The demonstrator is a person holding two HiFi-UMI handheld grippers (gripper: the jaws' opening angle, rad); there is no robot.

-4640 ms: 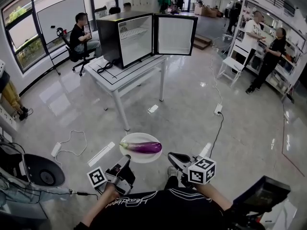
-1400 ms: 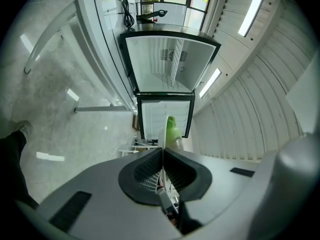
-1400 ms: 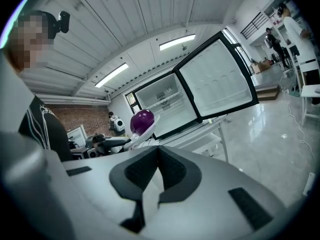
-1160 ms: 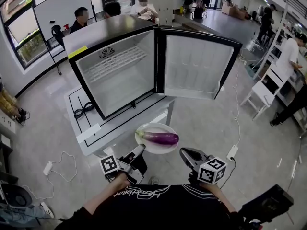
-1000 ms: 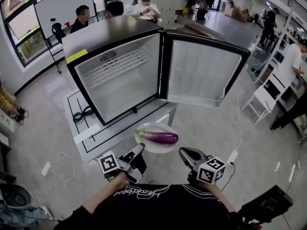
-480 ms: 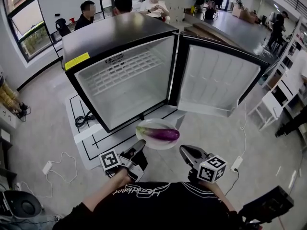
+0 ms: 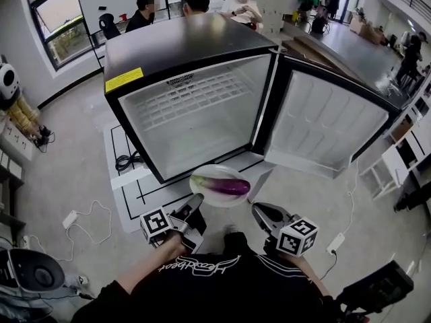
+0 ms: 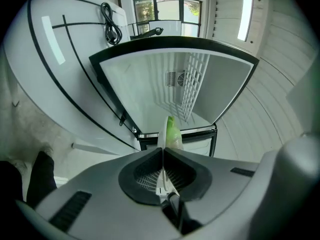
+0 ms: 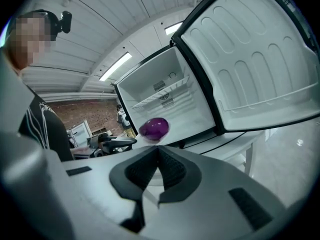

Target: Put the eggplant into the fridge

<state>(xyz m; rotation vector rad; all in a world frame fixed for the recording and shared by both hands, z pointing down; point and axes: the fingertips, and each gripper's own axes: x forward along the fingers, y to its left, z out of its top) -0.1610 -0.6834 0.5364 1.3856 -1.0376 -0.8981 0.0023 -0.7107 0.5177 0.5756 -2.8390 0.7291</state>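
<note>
L gripper [image 7: 196, 200] and R gripper [image 7: 256, 210] each clamp the near rim of the plate [image 7: 202, 177]. Eggplant [image 7: 227, 186] lies on it just beyond both tips, long axis crosswise, btwn the 2. Open fridge [image 7: 188, 116] is straight ahead.

Head view overhead, gripper views close, sharing fridge [image 7: 182, 42]

Both level, the left tongs [image 7: 196, 200] and right tongs [image 7: 256, 209] seemingly clamp the plate [image 7: 218, 201].
</note>
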